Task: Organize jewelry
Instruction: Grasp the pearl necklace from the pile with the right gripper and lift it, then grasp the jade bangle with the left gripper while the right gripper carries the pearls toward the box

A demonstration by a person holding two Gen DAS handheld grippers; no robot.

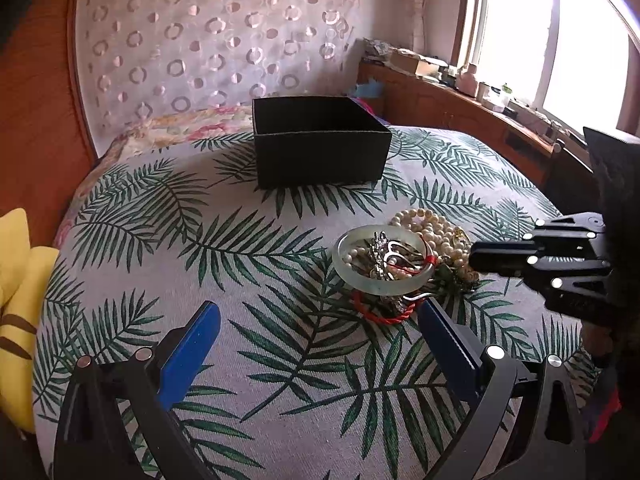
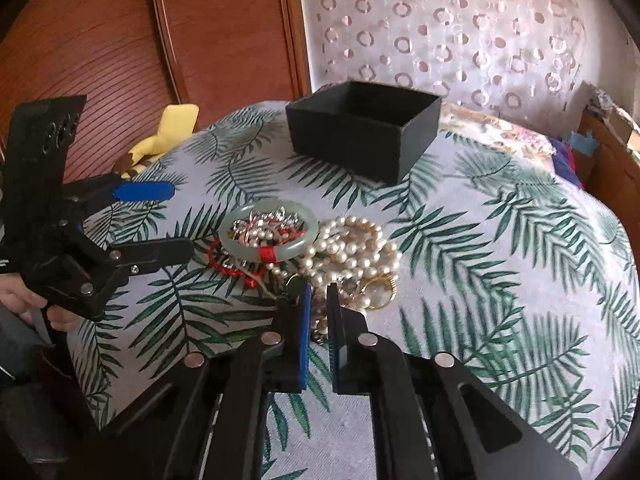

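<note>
A pile of jewelry lies on the leaf-print cover [image 1: 280, 360]: a pale jade bangle [image 1: 347, 271] [image 2: 298, 246] wrapped with red thread, silver pieces [image 1: 380, 250] inside it, a red cord bracelet [image 1: 380, 316] [image 2: 218, 266], a pearl necklace [image 1: 432, 226] [image 2: 352, 248] and a gold ring [image 2: 382, 294]. An open-topped black box [image 1: 320, 144] [image 2: 360, 132] stands beyond the pile. My left gripper [image 1: 320, 324] [image 2: 176, 220] is open, just short of the red cord, holding nothing. My right gripper [image 2: 319, 300] [image 1: 476, 256] is shut on a strand of the pearl necklace at the pile's near edge.
A yellow plush toy [image 1: 16, 300] [image 2: 172, 128] lies at the cover's left edge beside a wooden headboard [image 2: 120, 40]. A cluttered wooden ledge [image 1: 480, 92] runs under the window on the right. A hand [image 2: 24, 300] grips the left tool.
</note>
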